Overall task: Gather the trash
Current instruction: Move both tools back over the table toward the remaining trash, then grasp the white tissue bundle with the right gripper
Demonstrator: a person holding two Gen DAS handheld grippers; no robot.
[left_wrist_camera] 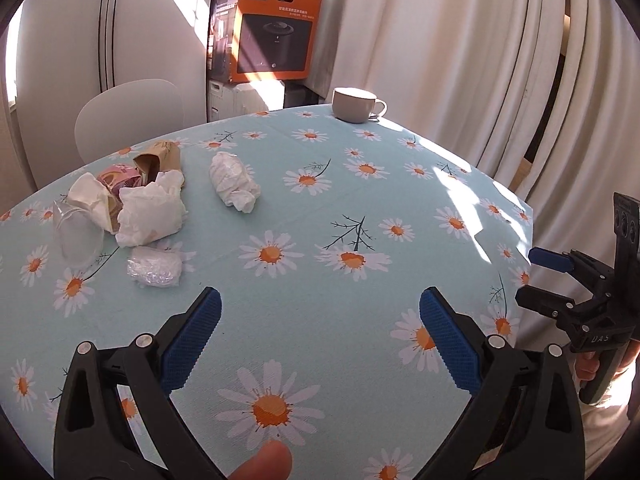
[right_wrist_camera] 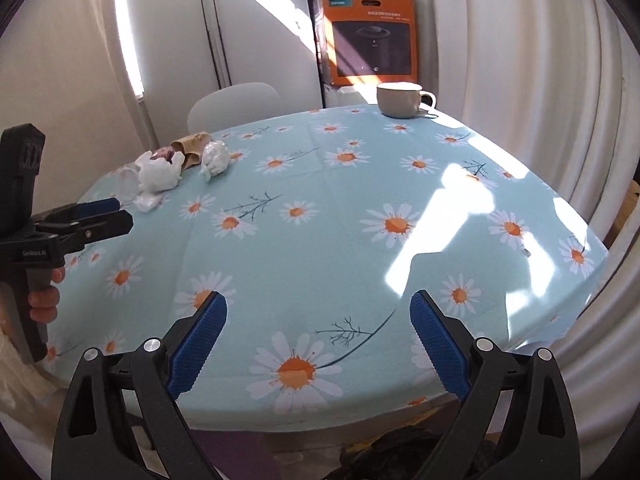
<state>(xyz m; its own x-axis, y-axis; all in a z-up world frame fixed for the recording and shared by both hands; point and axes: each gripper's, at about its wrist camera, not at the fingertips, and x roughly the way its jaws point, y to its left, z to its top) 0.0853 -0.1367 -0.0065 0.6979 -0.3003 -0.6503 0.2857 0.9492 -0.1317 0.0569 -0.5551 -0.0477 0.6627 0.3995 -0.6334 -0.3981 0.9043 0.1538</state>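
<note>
Trash lies on the left of the daisy tablecloth: a crumpled white tissue, a bigger white wad, a clear plastic wrapper, a clear plastic cup on its side, a brown paper cup and a pink wrapper. The same pile shows far left in the right wrist view. My left gripper is open and empty, above the cloth, right of the wrapper. My right gripper is open and empty over the table's near edge.
A white mug stands at the table's far edge. An orange Philips box sits on stacked items behind. A white chair stands at the far left side. Curtains hang on the right.
</note>
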